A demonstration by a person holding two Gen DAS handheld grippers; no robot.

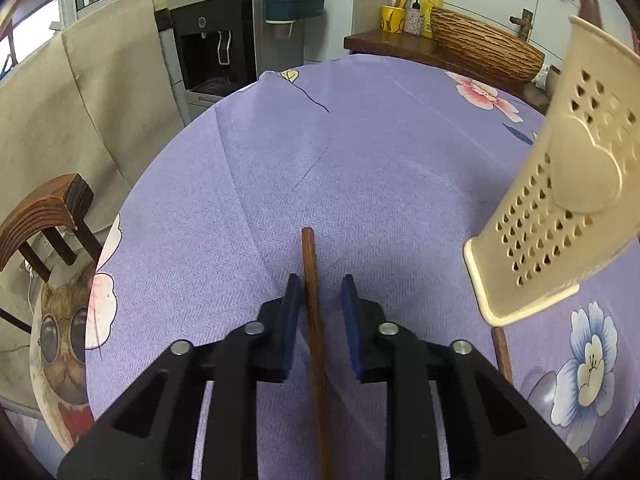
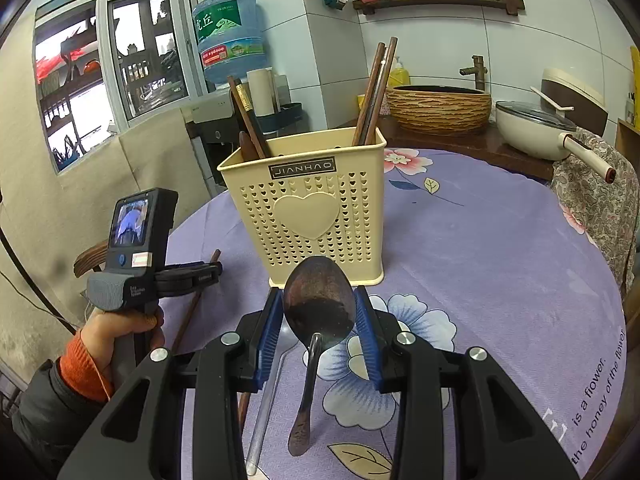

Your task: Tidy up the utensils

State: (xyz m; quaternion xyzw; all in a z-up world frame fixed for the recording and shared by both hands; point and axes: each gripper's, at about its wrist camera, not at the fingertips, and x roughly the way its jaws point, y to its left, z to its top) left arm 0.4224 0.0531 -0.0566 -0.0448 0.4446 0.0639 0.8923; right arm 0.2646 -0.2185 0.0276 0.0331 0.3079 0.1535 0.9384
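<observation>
Right wrist view shows the metal spoon (image 2: 318,312) between the blue pads of the right hand-held gripper (image 2: 319,332), its bowl raised toward the cream utensil holder (image 2: 308,204) and its handle hanging down over the purple worktop (image 2: 500,260). The pads seem to press on both edges of the bowl, so I judge it is gripped there because this leaves the handle free to go down into the holder. The holder stands upright on the worktop, already with several chopsticks and one wooden handle leaning in its corners. A clear utensil (image 2: 266,396) lies flat on the cloth just beside the spoon handle. In the left wrist view, the left hand-held gripper (image 1: 320,316) is open around a brown chopstick (image 1: 314,320) that lies on the cloth; one pad is close to it, the other is apart. It probably straddles the stick to close on it next.
</observation>
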